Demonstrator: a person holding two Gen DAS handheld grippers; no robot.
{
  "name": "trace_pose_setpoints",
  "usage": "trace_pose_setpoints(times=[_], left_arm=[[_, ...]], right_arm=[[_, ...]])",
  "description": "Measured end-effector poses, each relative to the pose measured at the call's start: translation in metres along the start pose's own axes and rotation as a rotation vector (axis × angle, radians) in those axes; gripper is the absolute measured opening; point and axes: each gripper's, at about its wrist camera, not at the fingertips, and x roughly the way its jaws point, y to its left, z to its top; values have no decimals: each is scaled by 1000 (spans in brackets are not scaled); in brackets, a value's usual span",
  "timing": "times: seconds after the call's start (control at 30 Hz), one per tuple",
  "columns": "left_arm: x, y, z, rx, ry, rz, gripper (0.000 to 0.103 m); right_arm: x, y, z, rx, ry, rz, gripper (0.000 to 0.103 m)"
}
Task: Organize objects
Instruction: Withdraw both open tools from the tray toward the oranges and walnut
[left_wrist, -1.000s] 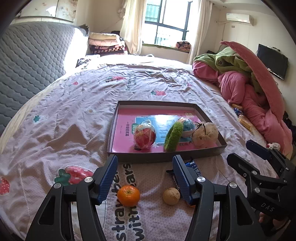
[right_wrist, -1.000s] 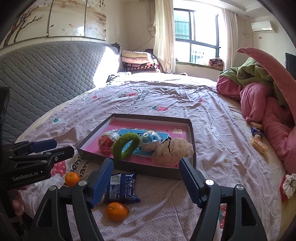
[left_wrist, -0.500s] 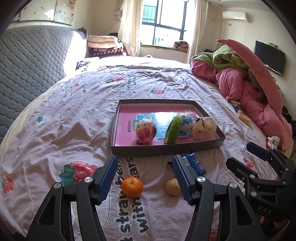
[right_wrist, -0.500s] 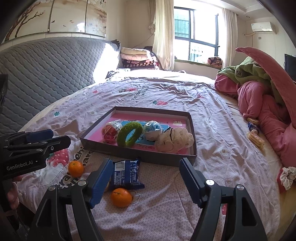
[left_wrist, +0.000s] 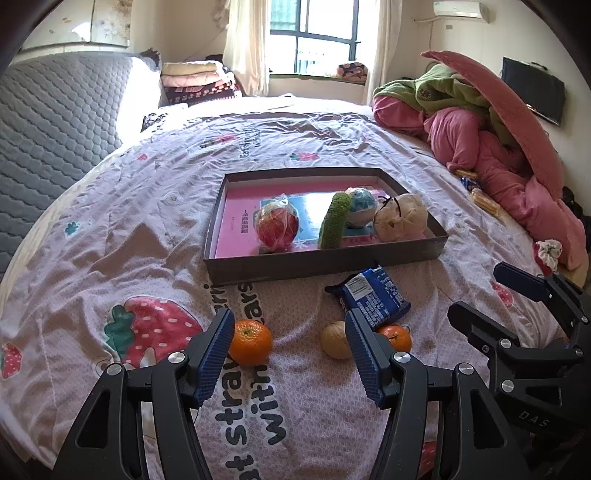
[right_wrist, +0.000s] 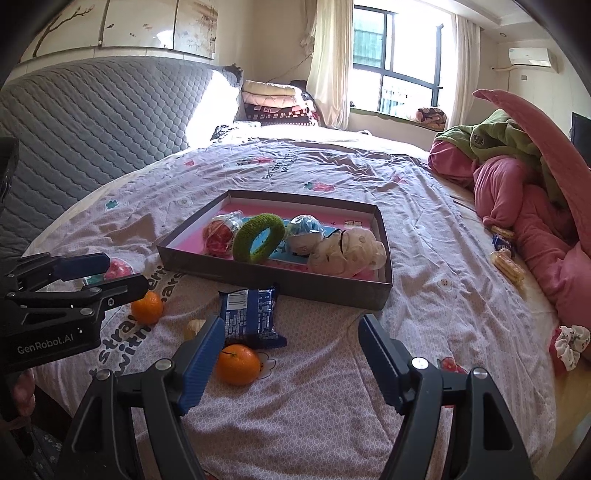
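A shallow brown box (left_wrist: 325, 260) (right_wrist: 280, 284) with a pink floor sits on the bed. It holds a red wrapped ball (left_wrist: 277, 227), a green knitted ring (right_wrist: 260, 238), a blue ball (right_wrist: 304, 234) and a cream plush (left_wrist: 400, 218). In front of it lie a blue snack packet (left_wrist: 373, 295) (right_wrist: 249, 314), two oranges (left_wrist: 251, 341) (right_wrist: 236, 363) and a pale round fruit (left_wrist: 334, 339). My left gripper (left_wrist: 290, 350) is open and empty above the near orange. My right gripper (right_wrist: 291, 363) is open and empty beside the other orange.
The bed has a lilac strawberry-print sheet (left_wrist: 155, 229). A pink and green duvet pile (left_wrist: 498, 147) lies at the right, with snack packs (right_wrist: 506, 258) and a scrunchie (right_wrist: 570, 343) by it. A grey quilted headboard (right_wrist: 92, 122) is at the left.
Both grippers have drawn back from the box and risen a little, so more of the bed's near part shows, including the second orange in the left wrist view. Nothing was grasped.
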Motion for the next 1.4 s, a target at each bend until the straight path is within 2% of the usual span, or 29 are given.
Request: trace_pose_setpoints(times=[0.77,1.4], left_arm=[[28,-20,-14,35,85,-31,64],[58,-23,-19,38,140,-53,64]], right_arm=[[18,17,-30,-71,104,24,74],[39,21,-40,-92,145,34,74]])
